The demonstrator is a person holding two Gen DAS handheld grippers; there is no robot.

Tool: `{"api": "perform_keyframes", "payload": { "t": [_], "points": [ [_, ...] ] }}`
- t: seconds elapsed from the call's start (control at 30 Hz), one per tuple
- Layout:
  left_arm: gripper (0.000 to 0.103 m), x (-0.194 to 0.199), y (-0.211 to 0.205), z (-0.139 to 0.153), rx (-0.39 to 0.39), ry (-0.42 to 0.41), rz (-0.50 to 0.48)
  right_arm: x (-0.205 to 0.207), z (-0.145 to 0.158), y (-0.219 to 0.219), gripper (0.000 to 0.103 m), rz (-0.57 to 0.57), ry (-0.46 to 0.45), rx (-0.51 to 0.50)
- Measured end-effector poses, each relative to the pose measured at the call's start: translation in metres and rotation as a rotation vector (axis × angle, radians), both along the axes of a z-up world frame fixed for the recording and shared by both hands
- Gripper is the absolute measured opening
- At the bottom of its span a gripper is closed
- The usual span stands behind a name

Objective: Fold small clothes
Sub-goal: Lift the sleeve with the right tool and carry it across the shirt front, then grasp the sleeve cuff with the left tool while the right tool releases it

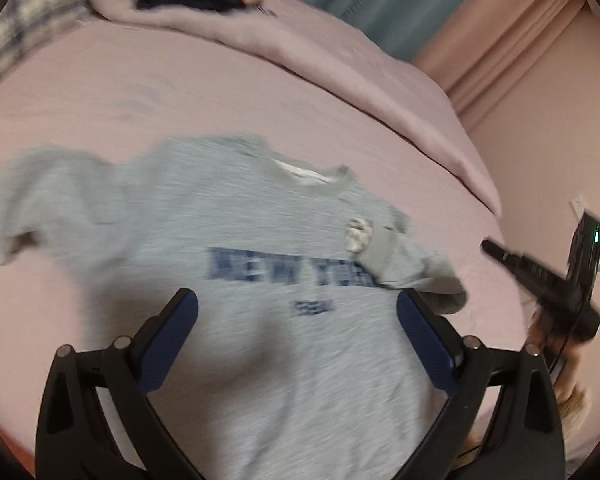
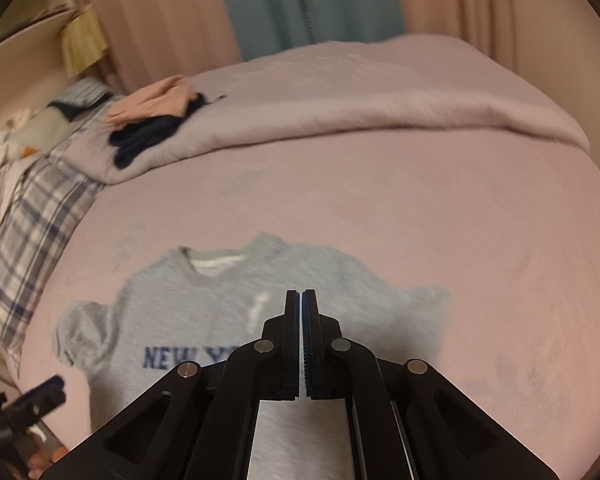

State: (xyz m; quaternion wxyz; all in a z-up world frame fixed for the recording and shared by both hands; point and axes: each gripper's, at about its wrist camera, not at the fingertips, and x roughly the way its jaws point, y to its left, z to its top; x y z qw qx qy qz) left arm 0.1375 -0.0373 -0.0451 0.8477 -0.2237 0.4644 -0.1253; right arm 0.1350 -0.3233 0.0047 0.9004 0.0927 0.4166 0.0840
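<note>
- Sweatshirt (image 1: 260,320), grey with a "NEW YORK" print in blue across the chest, lies face up on the pink bed sheet (image 1: 180,80), neckline toward the far side, hem toward the cameras.
- In the left wrist view its right-hand sleeve (image 1: 384,252) is already brought in over the chest, the cuff resting next to the end of the lettering; a pale tag or patch sits just beside that cuff, too blurred to name.
- The other sleeve (image 1: 40,188) is spread out flat to the left, not yet folded.
- Left hand-held gripper (image 1: 298,322) hangs over the lower chest of the sweatshirt with its blue-padded jaws released wide and nothing between them.
- Right hand-held gripper (image 2: 301,320) is clenched, the pads pressed together with no cloth visible between them; it hangs above the right half of the garment. From the left wrist view it appears as a dark shape at the far right edge, off the cloth.
- Rolled-back lilac blanket (image 2: 380,92) lies across the far side of the bed, and on its left end sits a small heap of other clothes (image 2: 156,120), peach on top of navy. Whether those are finished or waiting cannot be told.
- Plaid pillow (image 2: 32,208) lies at the left edge of the bed.
- Judgement on progress: early in this garment. One sleeve is in; the left sleeve, the side folds and the final fold of the body from hem to neck all appear left to do.
- Both views are smeared by motion, so fine creases cannot be read.
</note>
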Motion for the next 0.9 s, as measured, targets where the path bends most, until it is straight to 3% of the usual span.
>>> {"api": "perform_keyframes", "payload": {
  "t": [0.23, 0.5, 0.57, 0.6, 0.7, 0.77, 0.83, 0.9],
  "points": [
    [0.091, 0.077, -0.074, -0.044, -0.076, 0.116, -0.091, -0.011, -0.032, -0.06, 0.002, -0.129, 0.064, 0.088],
    [0.072, 0.116, -0.112, -0.09, -0.137, 0.243, -0.073, -0.012, -0.069, -0.091, 0.002, -0.198, 0.101, 0.196],
    [0.063, 0.115, -0.114, -0.089, -0.139, 0.204, -0.056, -0.01, -0.077, -0.094, 0.002, -0.206, 0.108, 0.227],
    [0.049, 0.115, -0.116, -0.088, -0.144, 0.19, -0.06, -0.009, -0.081, -0.096, 0.002, -0.203, 0.113, 0.24],
    [0.025, 0.12, -0.122, -0.097, -0.181, 0.214, -0.073, -0.005, -0.086, -0.097, 0.002, -0.198, 0.126, 0.249],
    [0.02, 0.117, -0.117, -0.092, -0.19, 0.183, -0.057, -0.004, -0.087, -0.098, 0.002, -0.199, 0.123, 0.258],
    [0.019, 0.113, -0.105, -0.08, -0.249, 0.132, -0.026, -0.005, -0.086, -0.099, 0.002, -0.194, 0.118, 0.272],
    [0.018, 0.109, -0.092, -0.062, -0.247, 0.07, 0.004, -0.006, -0.083, -0.099, 0.002, -0.186, 0.109, 0.271]
  ]
}}
